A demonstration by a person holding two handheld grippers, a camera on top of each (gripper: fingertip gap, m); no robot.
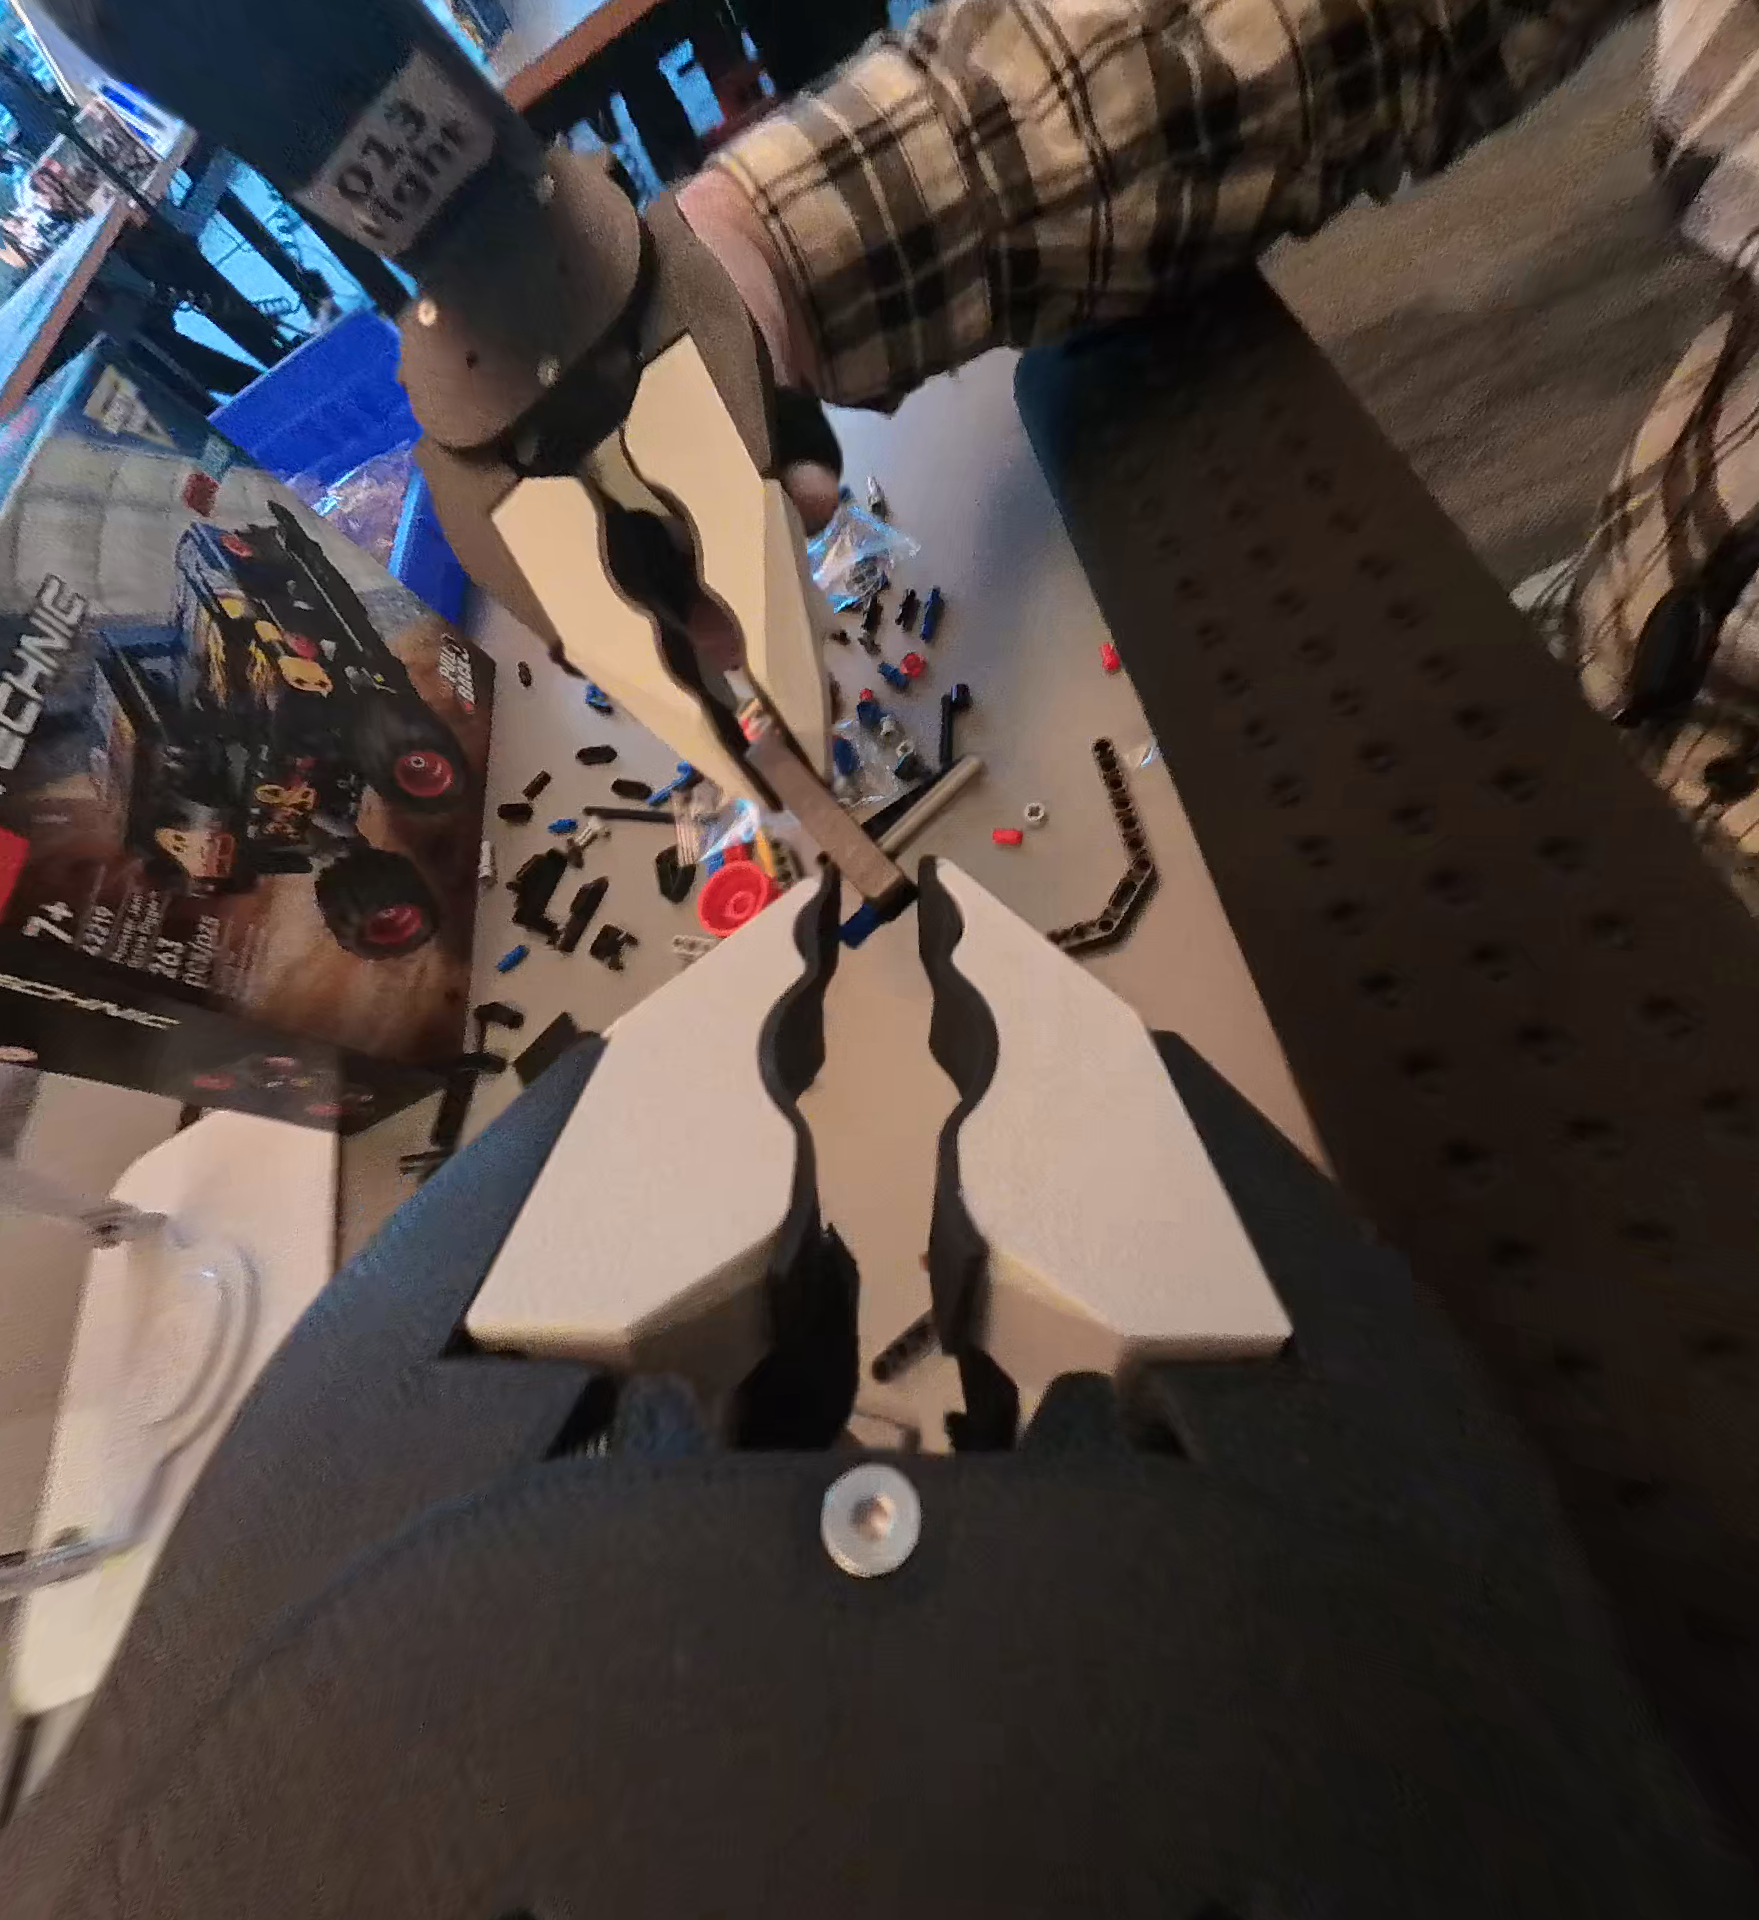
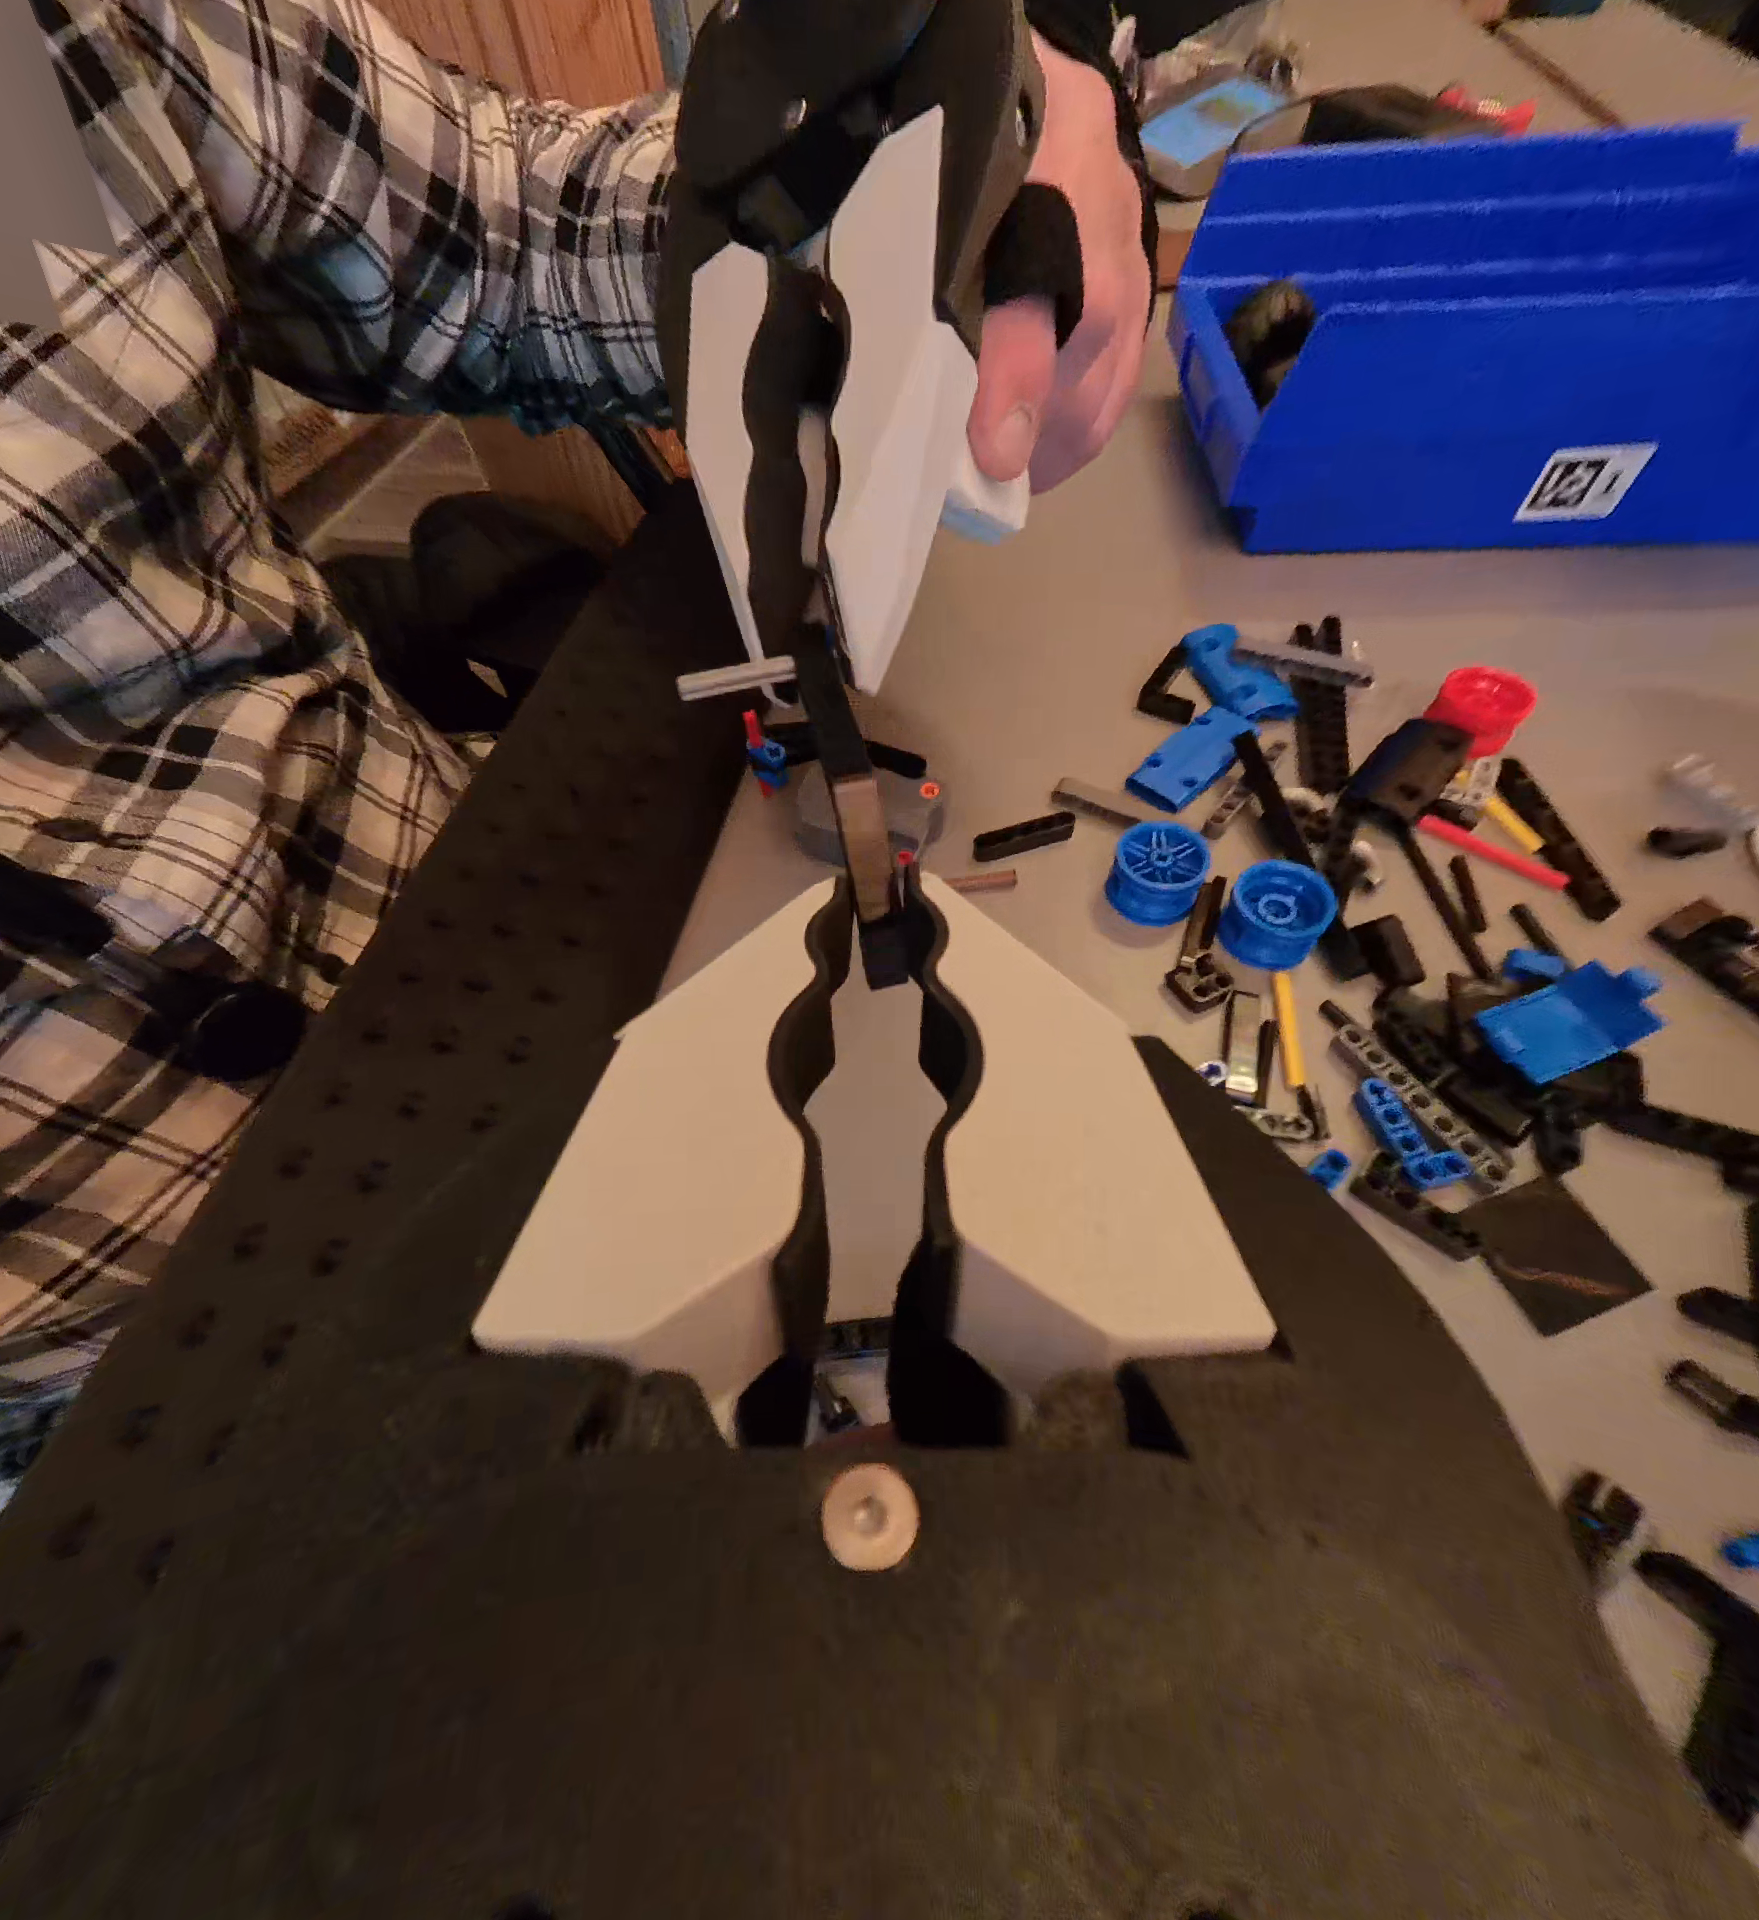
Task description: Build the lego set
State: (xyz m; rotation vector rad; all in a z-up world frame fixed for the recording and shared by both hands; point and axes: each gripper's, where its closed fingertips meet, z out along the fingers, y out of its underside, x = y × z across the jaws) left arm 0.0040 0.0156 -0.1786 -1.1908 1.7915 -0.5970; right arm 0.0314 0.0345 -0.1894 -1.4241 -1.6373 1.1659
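A long dark Lego beam (image 1: 833, 831) spans between both grippers above the table. My left gripper (image 1: 877, 883) is shut on one end of it, where a blue pin (image 1: 859, 925) sticks out. My right gripper (image 2: 875, 894) is shut on the other end of the beam (image 2: 880, 935), beside a small red pin (image 2: 902, 858). Each gripper shows in the other's view, the right one (image 1: 781, 769) coming from above and the left one (image 2: 815, 686) likewise. A grey axle (image 2: 729, 683) crosses the beam at the left gripper's tip.
Loose Lego parts lie on the grey table (image 2: 1041, 644), among them blue wheels (image 2: 1161, 871) and a red wheel (image 2: 1483, 707). A blue bin (image 2: 1529, 343) stands behind them. The set's box (image 1: 179, 779) lies at the left. A black perforated board (image 1: 1426, 831) runs along the table edge. Tip to tip, the grippers are about 4 cm apart.
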